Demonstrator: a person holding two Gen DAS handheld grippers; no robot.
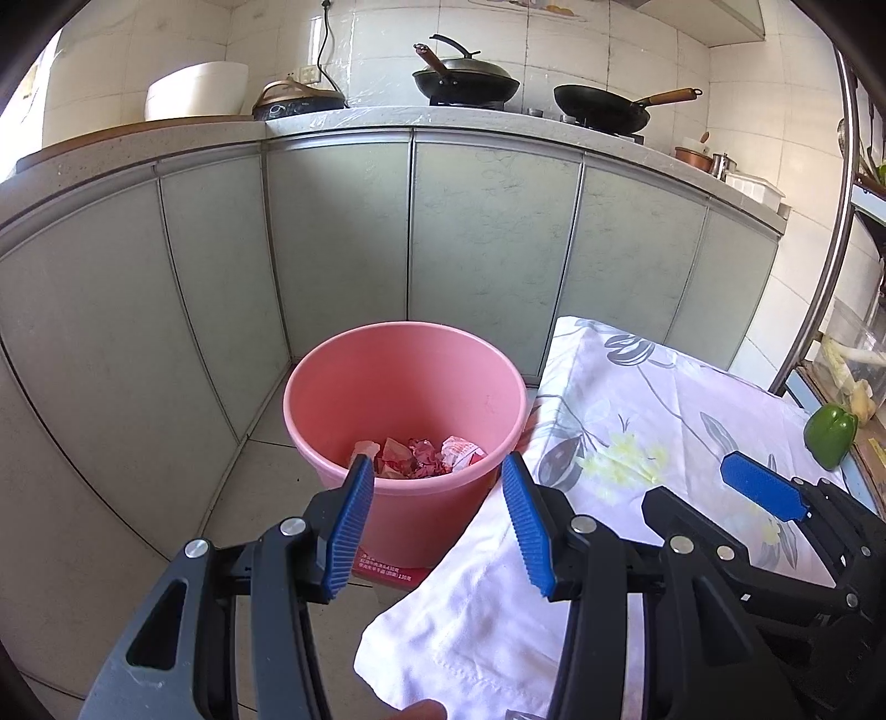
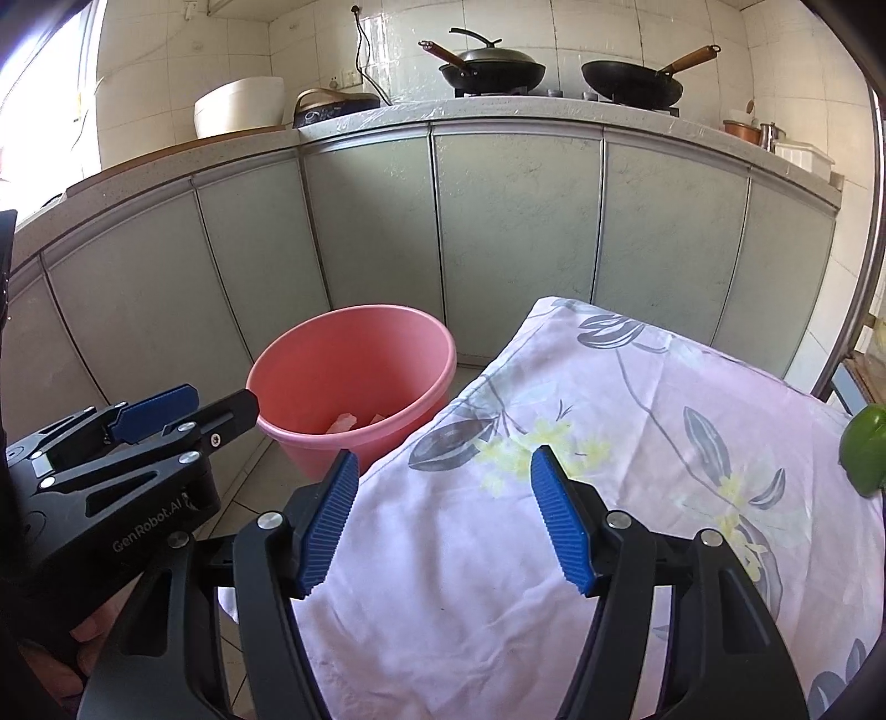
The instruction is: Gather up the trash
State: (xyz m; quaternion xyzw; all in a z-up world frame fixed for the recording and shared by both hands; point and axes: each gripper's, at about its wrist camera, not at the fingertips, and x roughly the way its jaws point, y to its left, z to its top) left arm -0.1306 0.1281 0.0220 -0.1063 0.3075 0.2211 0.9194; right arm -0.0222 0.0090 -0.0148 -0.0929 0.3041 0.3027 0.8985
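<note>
Smooth pink plastic bucket (image 1: 404, 387), crumpled paper wrappers (image 1: 426, 457), floral cloth (image 2: 609, 443), ribbed fingers (image 1: 526, 526)

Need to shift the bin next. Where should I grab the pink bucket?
Grip the bucket by its near rim, coming from above with one finger inside and one outside. The wall is thin and upright, the top open, and the left gripper already stands open over that edge.

We see a home kitchen: two woks (image 1: 465, 80) on a stove at twelve o'clock, tiled walls (image 1: 609, 50), pale cabinet doors (image 1: 487, 232) below.
</note>
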